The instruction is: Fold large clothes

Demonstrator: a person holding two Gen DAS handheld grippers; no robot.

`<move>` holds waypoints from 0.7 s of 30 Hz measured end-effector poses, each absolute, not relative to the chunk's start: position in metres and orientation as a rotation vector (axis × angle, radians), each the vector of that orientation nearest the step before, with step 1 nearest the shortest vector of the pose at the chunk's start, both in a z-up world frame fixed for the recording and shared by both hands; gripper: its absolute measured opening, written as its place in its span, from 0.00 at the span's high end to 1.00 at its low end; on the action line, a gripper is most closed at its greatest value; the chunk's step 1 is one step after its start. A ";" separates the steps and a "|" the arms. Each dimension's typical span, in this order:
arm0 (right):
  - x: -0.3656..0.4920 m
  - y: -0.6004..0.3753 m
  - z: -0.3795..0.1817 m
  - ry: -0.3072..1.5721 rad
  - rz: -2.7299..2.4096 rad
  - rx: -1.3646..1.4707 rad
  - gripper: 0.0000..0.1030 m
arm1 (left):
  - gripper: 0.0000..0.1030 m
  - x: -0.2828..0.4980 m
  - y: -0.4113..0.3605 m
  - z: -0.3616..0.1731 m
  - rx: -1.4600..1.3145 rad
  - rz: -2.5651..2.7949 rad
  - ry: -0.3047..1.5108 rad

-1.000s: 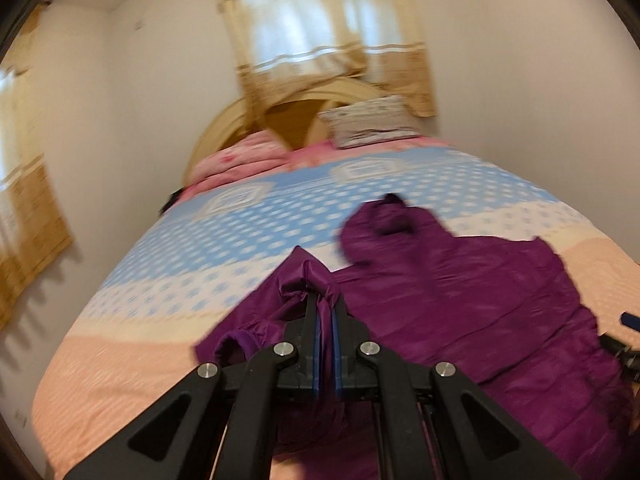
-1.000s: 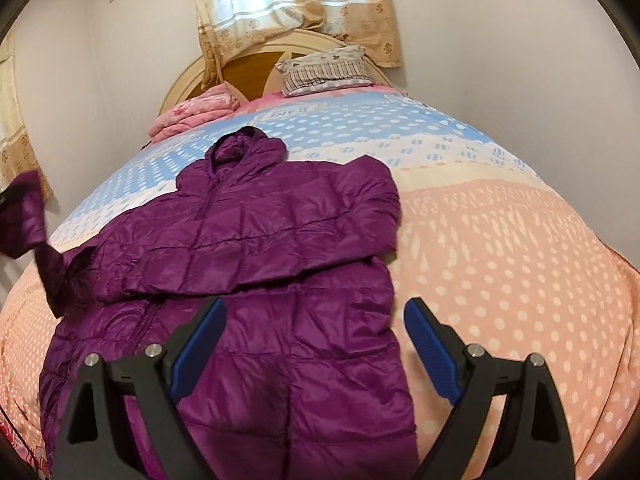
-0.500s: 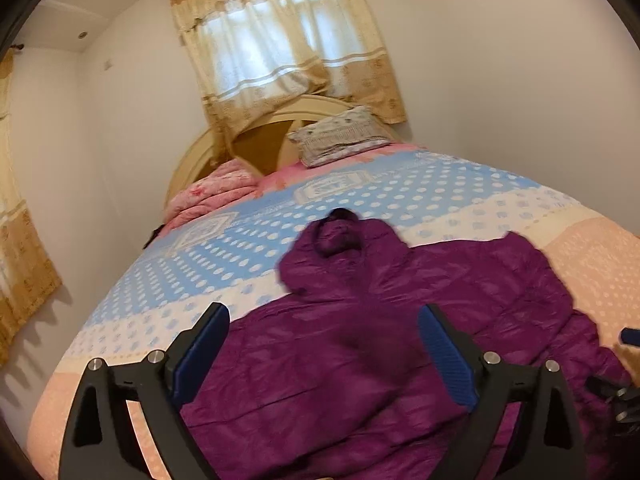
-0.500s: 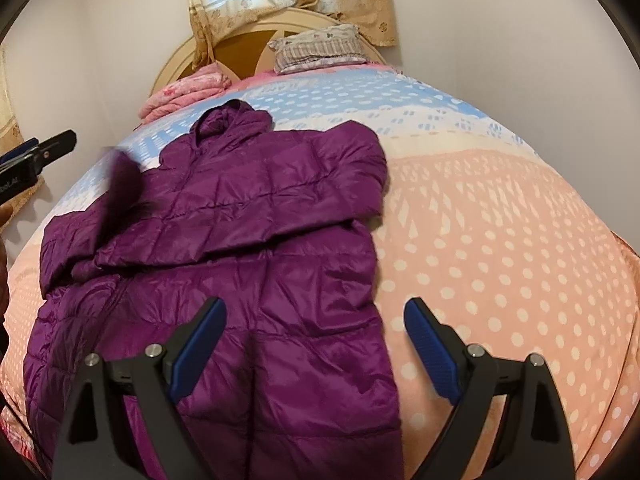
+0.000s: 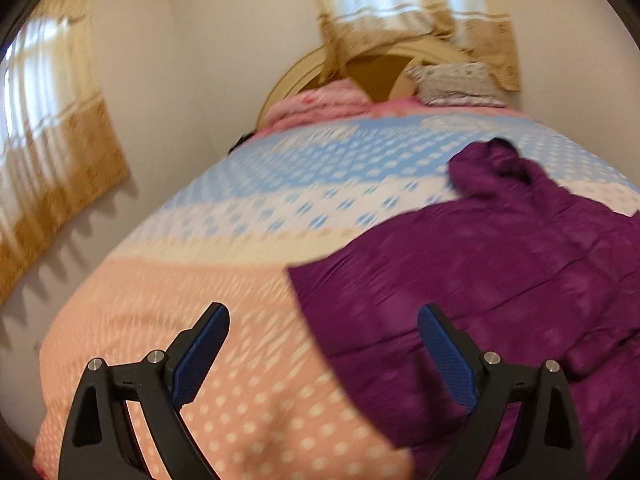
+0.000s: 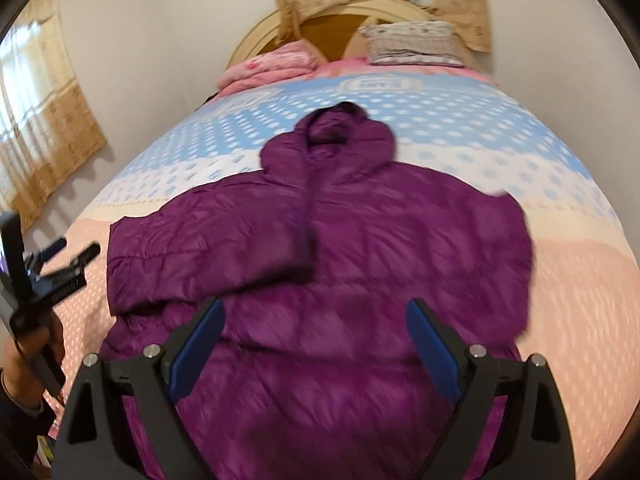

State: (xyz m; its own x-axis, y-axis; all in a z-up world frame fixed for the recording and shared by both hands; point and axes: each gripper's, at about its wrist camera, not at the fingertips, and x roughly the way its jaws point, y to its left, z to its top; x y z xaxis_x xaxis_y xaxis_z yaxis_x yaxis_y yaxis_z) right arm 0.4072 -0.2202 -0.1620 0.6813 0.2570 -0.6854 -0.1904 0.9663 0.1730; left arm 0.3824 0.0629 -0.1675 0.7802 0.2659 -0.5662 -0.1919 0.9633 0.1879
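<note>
The purple hooded puffer jacket (image 6: pixel 320 248) lies flat on the bed (image 6: pixel 580 280), its long axis running from the hood (image 6: pixel 340 136) near the blue band of the bedspread down to the hem at the near edge. Both sleeves look folded in across the chest, so the sleeve step seems done and, as I judge it, a lengthwise or hem-to-hood fold is what remains.

The right hand-held gripper (image 6: pixel 316 344) hangs directly over the lower body of the jacket, pointing along its long axis toward the hood. Its 2 blue-padded jaws stand wide apart and hold nothing.

The left hand-held gripper (image 5: pixel 324 352) also stands wide open and empty. In its own view the jacket (image 5: pixel 500 280) lies ahead and to the right, with its left edge running between the jaws; the left jaw is over bare peach bedspread (image 5: pixel 180 320). In the right wrist view this gripper (image 6: pixel 60 260) appears at the bed's left side, apart from the cloth.

So the right hand is the nearer to the hem's middle, the left the nearer to the jacket's left side.

No containers are in view. At the headboard (image 6: pixel 264 36) lie a folded pink blanket (image 6: pixel 272 64) and a patterned pillow (image 6: pixel 412 44).
</note>
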 end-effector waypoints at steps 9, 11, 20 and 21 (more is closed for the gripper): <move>0.476 -0.189 -0.199 0.866 0.241 0.132 0.20 | 0.07 0.381 0.100 -0.189 0.087 0.280 0.671; 0.477 -0.181 -0.207 0.878 0.270 0.108 0.48 | 0.07 0.383 0.103 -0.191 0.088 0.286 0.678; 0.448 -0.208 -0.190 0.775 0.181 0.079 0.90 | 0.07 0.395 0.098 -0.194 0.047 0.260 0.720; 0.446 -0.213 -0.188 0.765 0.171 0.084 0.90 | 0.07 0.395 0.096 -0.194 0.044 0.255 0.722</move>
